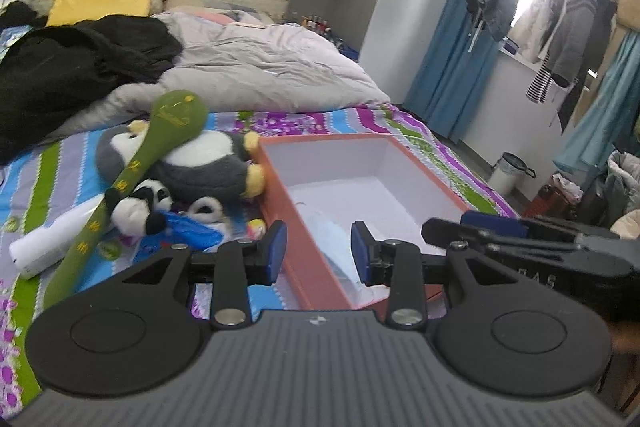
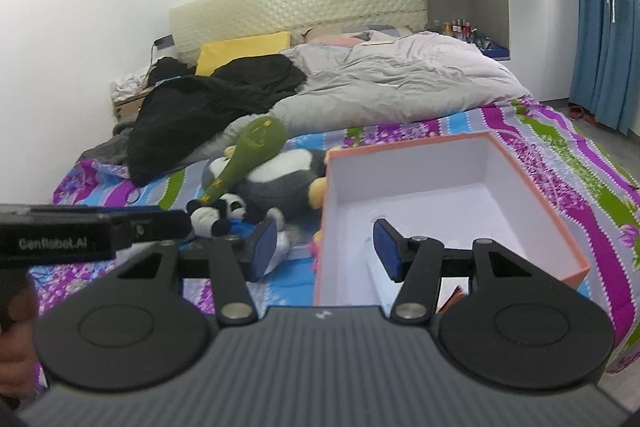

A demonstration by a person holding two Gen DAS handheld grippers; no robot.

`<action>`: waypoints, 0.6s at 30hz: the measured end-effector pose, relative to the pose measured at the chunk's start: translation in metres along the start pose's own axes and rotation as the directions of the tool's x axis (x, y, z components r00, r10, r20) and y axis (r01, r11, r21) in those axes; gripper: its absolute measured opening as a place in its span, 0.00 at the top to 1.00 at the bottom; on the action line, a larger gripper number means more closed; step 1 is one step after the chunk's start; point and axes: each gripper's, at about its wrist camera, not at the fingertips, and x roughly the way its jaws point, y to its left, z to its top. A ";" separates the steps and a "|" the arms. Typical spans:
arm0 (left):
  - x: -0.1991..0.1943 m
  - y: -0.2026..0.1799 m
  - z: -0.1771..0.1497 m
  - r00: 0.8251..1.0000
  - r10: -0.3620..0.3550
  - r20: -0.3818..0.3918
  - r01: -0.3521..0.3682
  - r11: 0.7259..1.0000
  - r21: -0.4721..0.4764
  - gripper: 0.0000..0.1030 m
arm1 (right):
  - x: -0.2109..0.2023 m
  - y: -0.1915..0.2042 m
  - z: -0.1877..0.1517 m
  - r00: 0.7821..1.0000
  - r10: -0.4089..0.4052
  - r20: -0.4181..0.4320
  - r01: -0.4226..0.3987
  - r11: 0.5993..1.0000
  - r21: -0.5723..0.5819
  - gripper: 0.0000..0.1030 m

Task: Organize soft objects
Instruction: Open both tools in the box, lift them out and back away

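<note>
An open orange box (image 1: 280, 187) with a white inside lies on the bed; it also shows in the right wrist view (image 2: 560, 227). A light blue face mask (image 1: 332, 239) lies in its near end. Left of the box is a pile of soft toys: a grey penguin plush (image 1: 200, 163), a small panda plush (image 1: 140, 203) and a long green plush spoon (image 1: 132, 179), seen too in the right wrist view (image 2: 248, 151). My left gripper (image 1: 318, 251) is open and empty over the box's near left wall. My right gripper (image 2: 326, 249) is open and empty above the box's near left corner.
A white bottle (image 1: 52, 239) and a blue packet (image 1: 192, 231) lie by the toys. A grey duvet (image 1: 256, 67), black clothes (image 1: 72, 67) and a yellow pillow (image 1: 100, 7) fill the bed's far half. Blue curtains, hanging clothes and a bin (image 1: 510, 171) stand right.
</note>
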 end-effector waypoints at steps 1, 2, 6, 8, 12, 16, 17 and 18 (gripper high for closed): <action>-0.002 0.004 -0.003 1.000 0.003 0.001 -0.003 1.000 -0.007 0.61 | 0.000 0.004 -0.004 1.000 0.000 -0.002 0.000 1.000 -0.002 0.45; -0.006 0.008 -0.006 1.000 0.009 0.002 -0.009 1.000 -0.016 0.61 | 0.000 0.009 -0.008 1.000 0.001 -0.005 -0.001 1.000 -0.005 0.45; -0.017 0.023 -0.020 1.000 0.021 0.000 -0.021 0.999 -0.040 0.61 | 0.001 0.023 -0.020 1.000 0.009 -0.014 -0.009 1.000 -0.008 0.45; -0.020 0.028 -0.027 0.999 0.033 -0.002 -0.033 0.999 -0.042 0.61 | 0.001 0.029 -0.025 1.000 0.008 -0.019 -0.008 1.000 -0.010 0.45; -0.025 0.037 -0.039 0.998 0.058 -0.015 -0.058 0.997 -0.056 0.61 | 0.001 0.039 -0.035 0.999 0.009 -0.031 -0.009 1.000 -0.007 0.45; -0.035 0.050 -0.050 0.997 0.071 -0.019 -0.072 0.993 -0.090 0.61 | 0.000 0.048 -0.045 0.999 0.006 -0.050 -0.006 1.000 -0.004 0.45; -0.037 0.054 -0.053 0.997 0.076 -0.022 -0.078 0.992 -0.102 0.61 | 0.001 0.051 -0.047 0.998 -0.002 -0.056 0.001 1.000 -0.008 0.45; -0.039 0.058 -0.056 0.996 0.081 -0.026 -0.084 0.990 -0.112 0.61 | 0.001 0.054 -0.049 0.998 -0.005 -0.060 0.004 1.000 -0.009 0.44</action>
